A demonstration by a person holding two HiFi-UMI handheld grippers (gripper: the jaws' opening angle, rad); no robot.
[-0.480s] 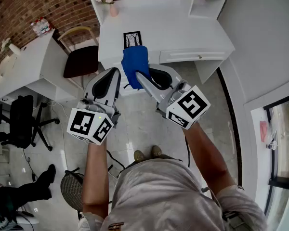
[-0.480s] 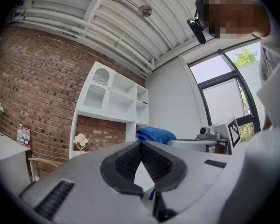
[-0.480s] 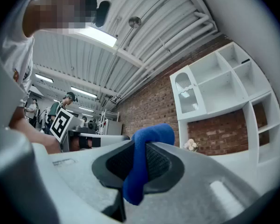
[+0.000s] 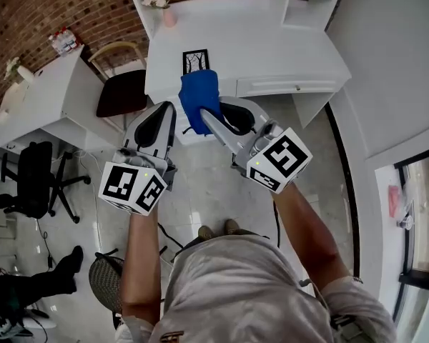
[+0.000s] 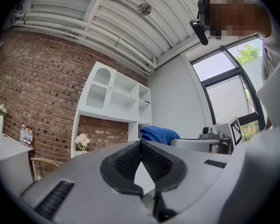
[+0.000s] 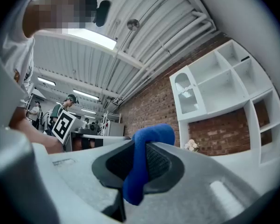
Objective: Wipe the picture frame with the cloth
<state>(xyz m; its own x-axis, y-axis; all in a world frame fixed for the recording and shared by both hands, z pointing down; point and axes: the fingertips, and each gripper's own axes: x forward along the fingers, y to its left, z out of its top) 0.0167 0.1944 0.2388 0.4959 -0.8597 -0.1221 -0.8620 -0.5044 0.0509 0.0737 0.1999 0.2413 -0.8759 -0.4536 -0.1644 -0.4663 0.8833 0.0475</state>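
Hardly moved since before: blue cloth (image 4: 200, 95) pinched in right tongs (image 4: 213, 120), left tongs (image 5: 141, 153) closed and empty, picture frame (image 4: 196, 58) just ahead, not wiped yet.

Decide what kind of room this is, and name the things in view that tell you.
Probably an office or studio workspace: a white desk against a red brick wall, a black swivel office chair and white open shelving.
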